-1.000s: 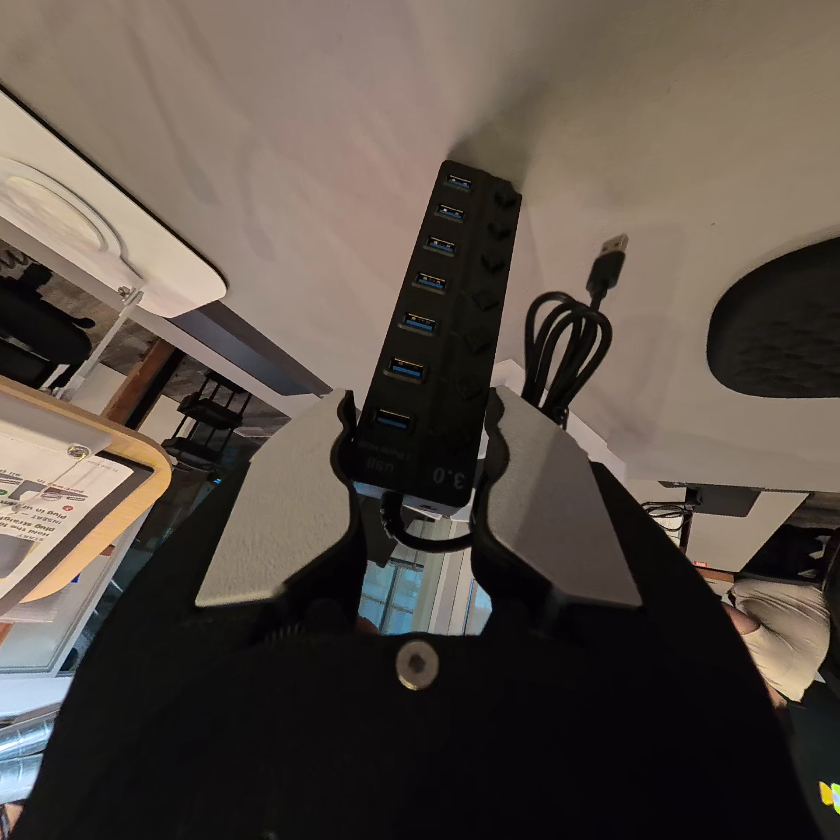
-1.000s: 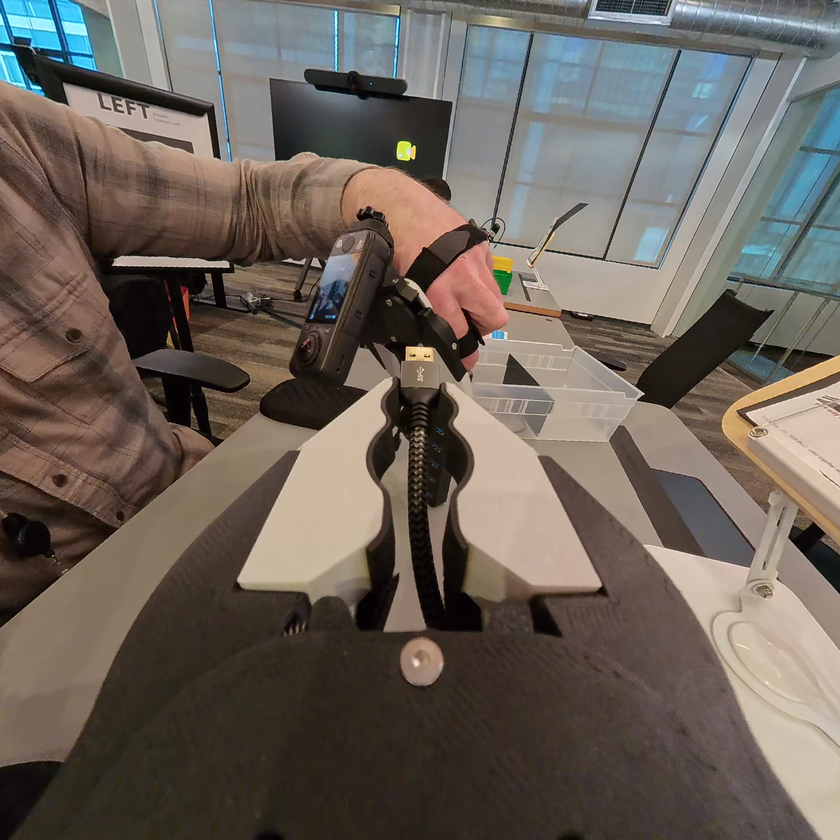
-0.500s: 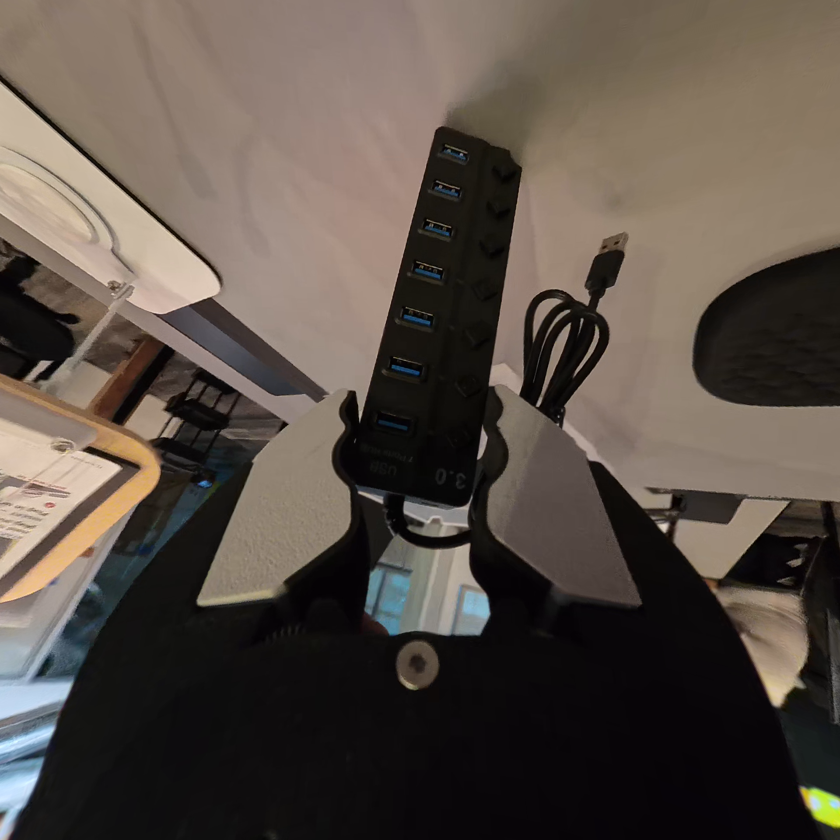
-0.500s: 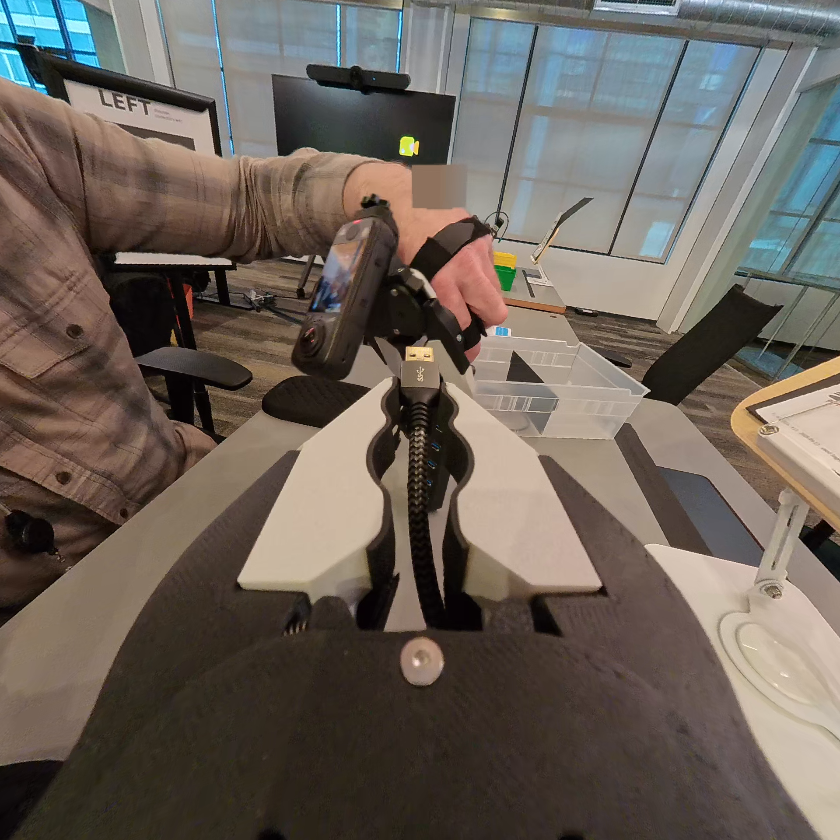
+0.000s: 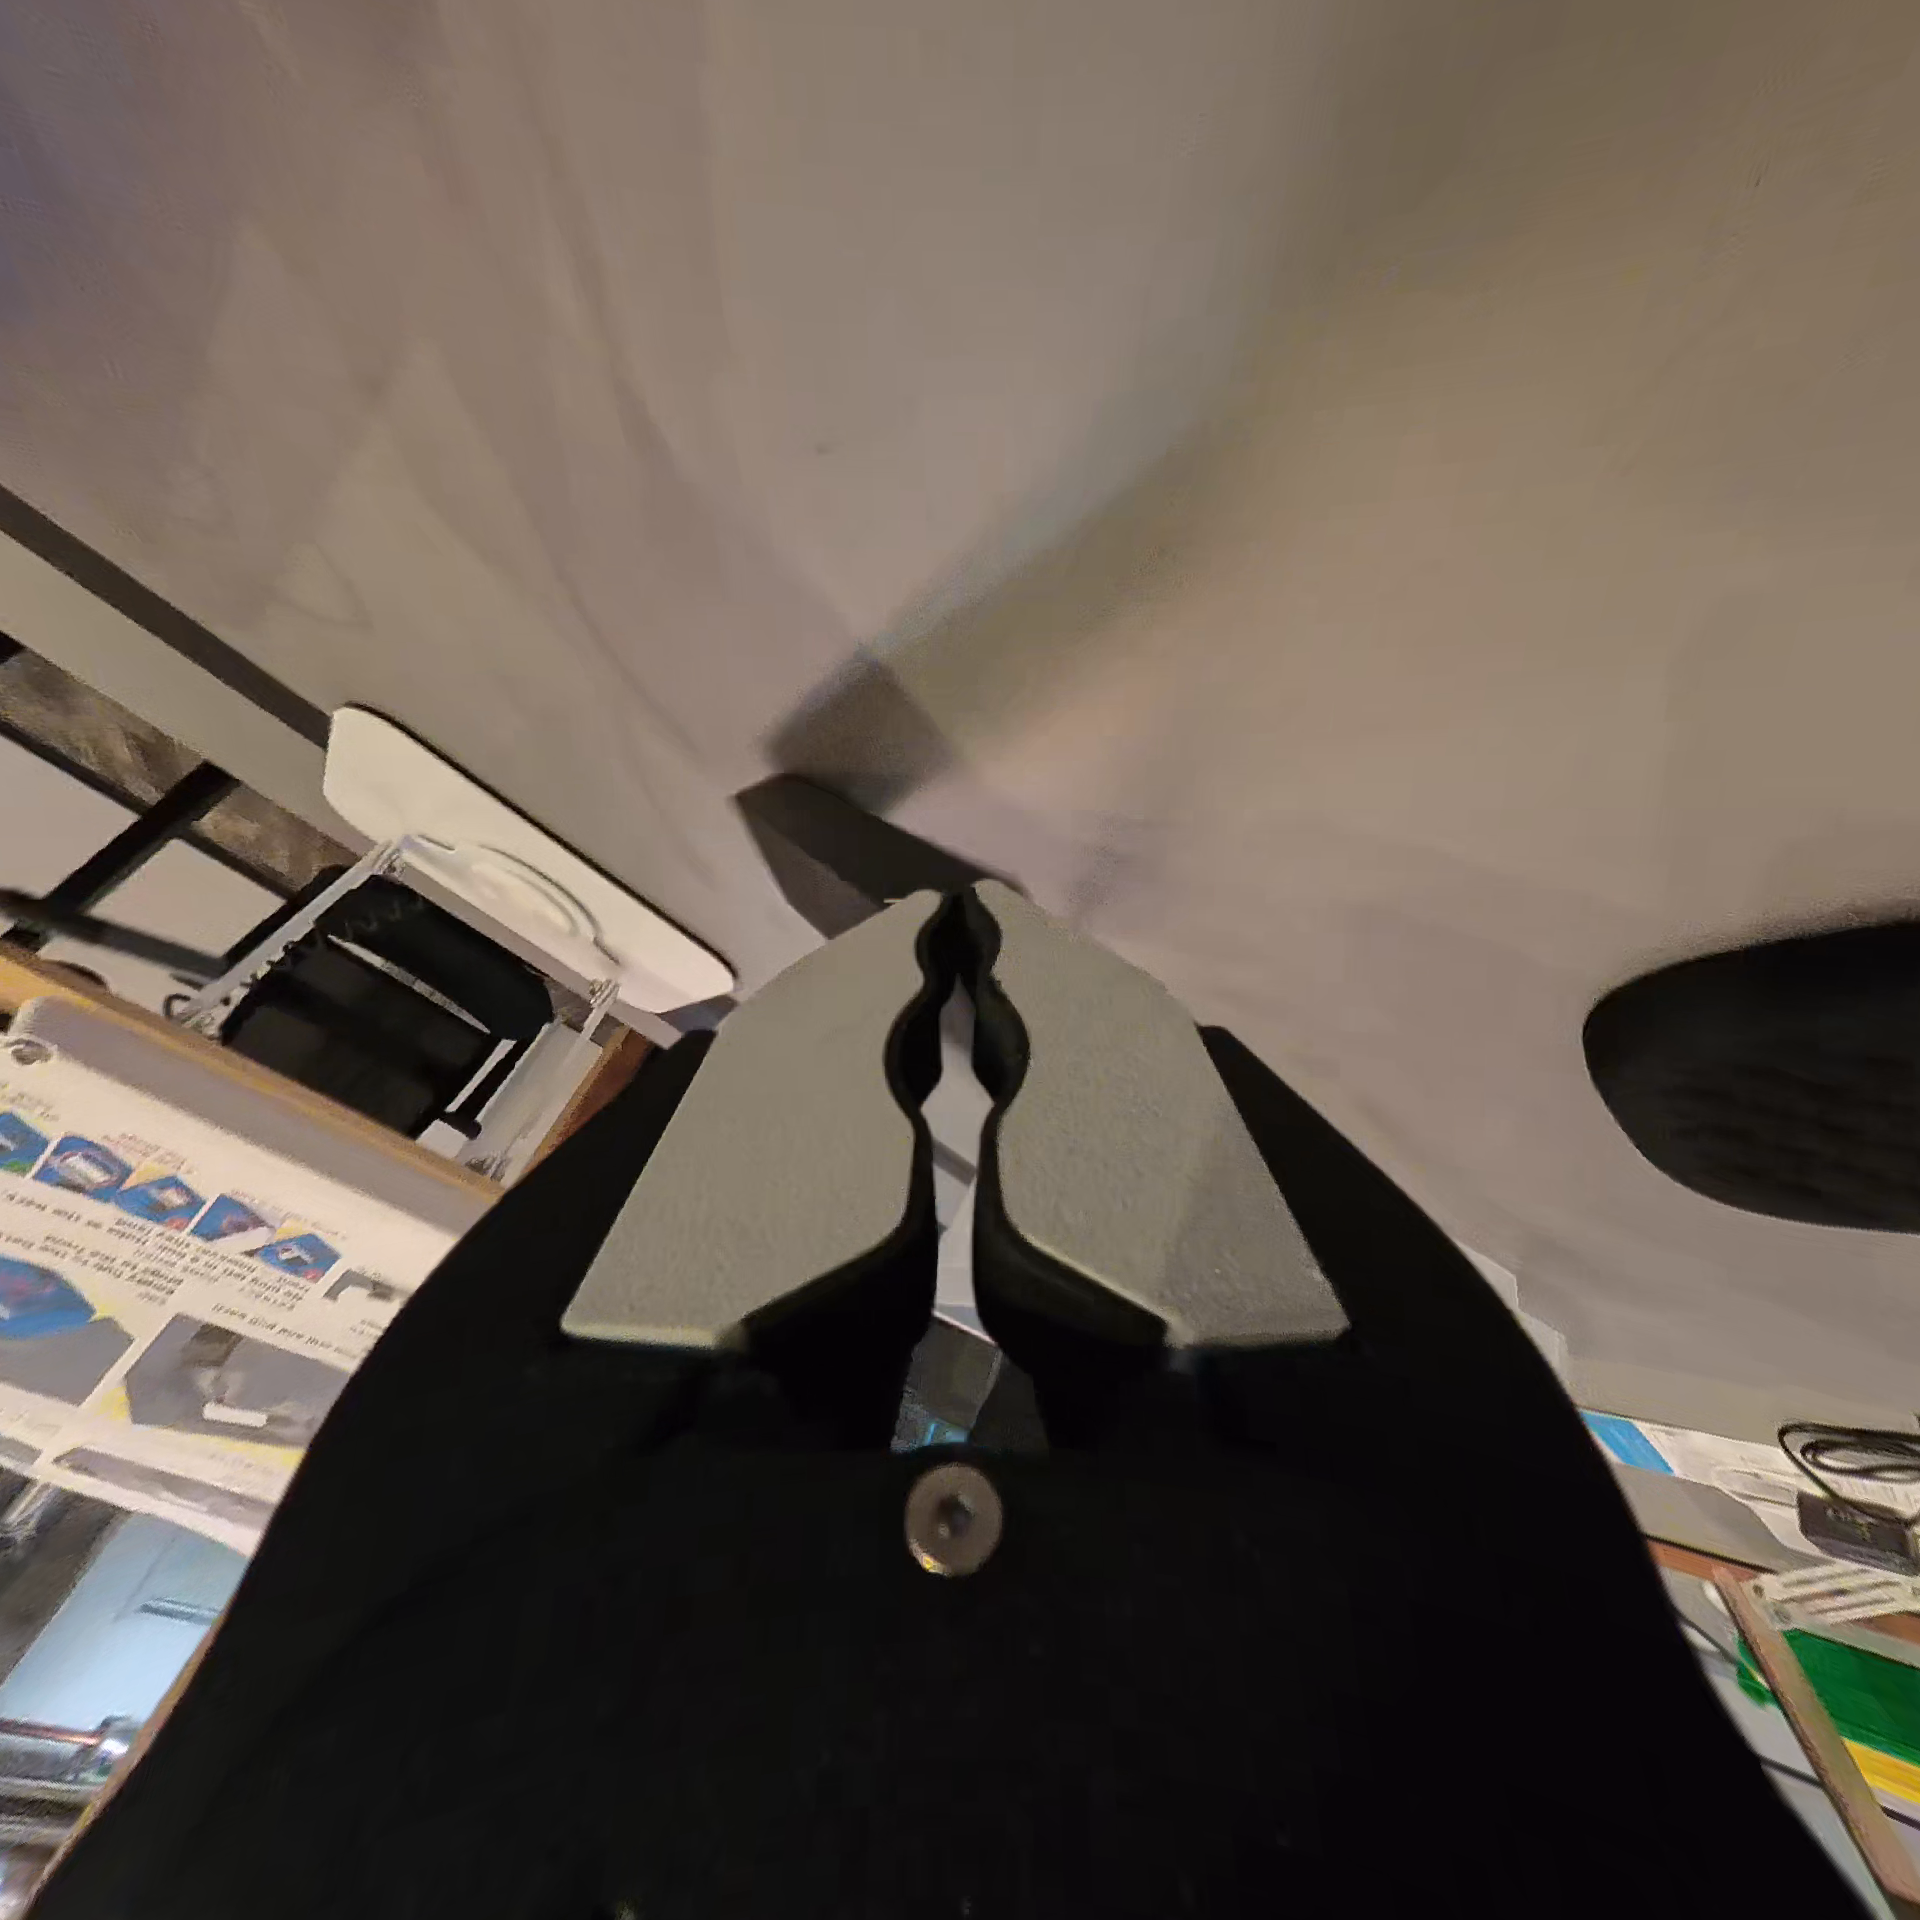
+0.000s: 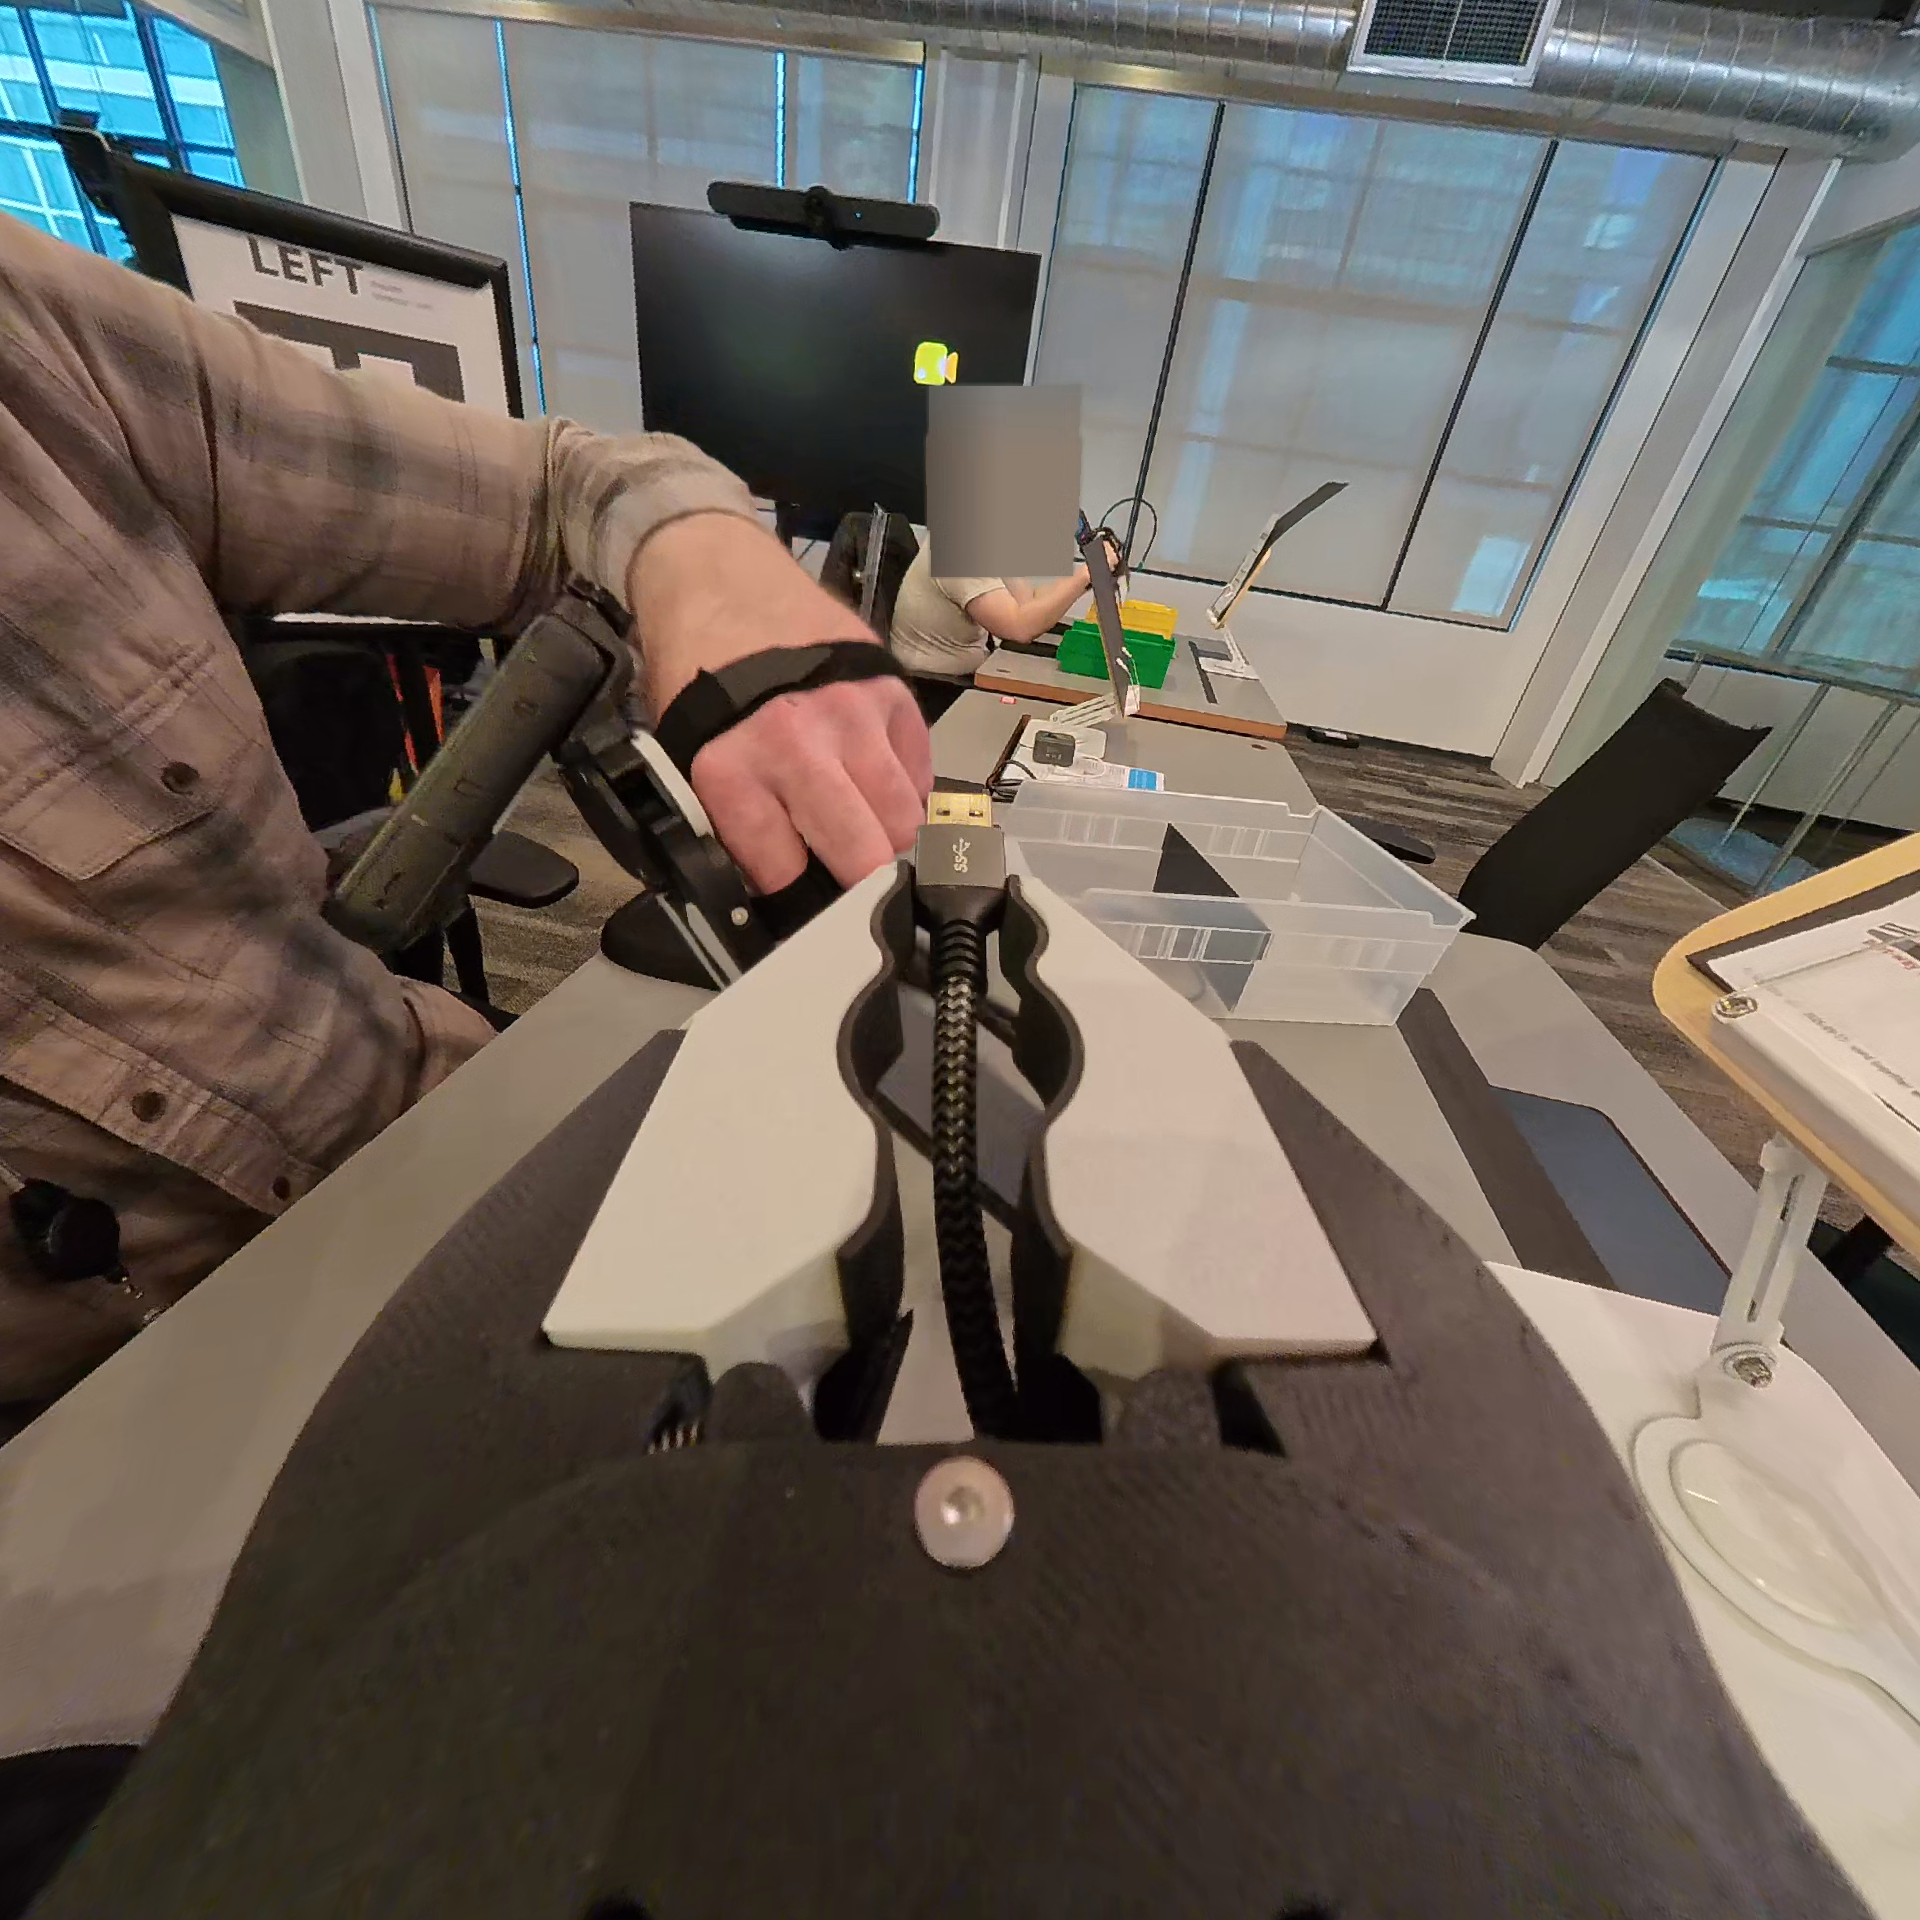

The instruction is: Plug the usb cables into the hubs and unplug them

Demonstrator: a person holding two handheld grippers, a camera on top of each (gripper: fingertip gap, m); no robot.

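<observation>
Firmly pinched in the right claw (image 6: 961, 883): a braided black cable (image 6: 961, 1091), clamped just behind its plug (image 6: 961, 847), gold tip poking forward past the fingertips and pointing toward the hand (image 6: 800, 769) carrying the left claw (image 5: 958, 914). Light, probably, and floppy along the braid but stiff at the moulded plug body (the only sensible place to take hold; farther back, too much wander at the tip). Likely to need squaring up to a port and then a straight push, with no twisting, for fear of harming port or metal shell. Left claw pressed together at the tips, only a wavy sliver of gap farther back, poised over the pale table (image 5: 1039, 312). Just beyond those tips, a dark blurred slab (image 5: 831, 842) on the table, perhaps the hub, though too smeared to say for sure, and no telling whether the tips nip its edge or merely sit in front of it. No port visible in either view. Off behind the plug, a clear plastic bin (image 6: 1299, 914) on the table.
</observation>
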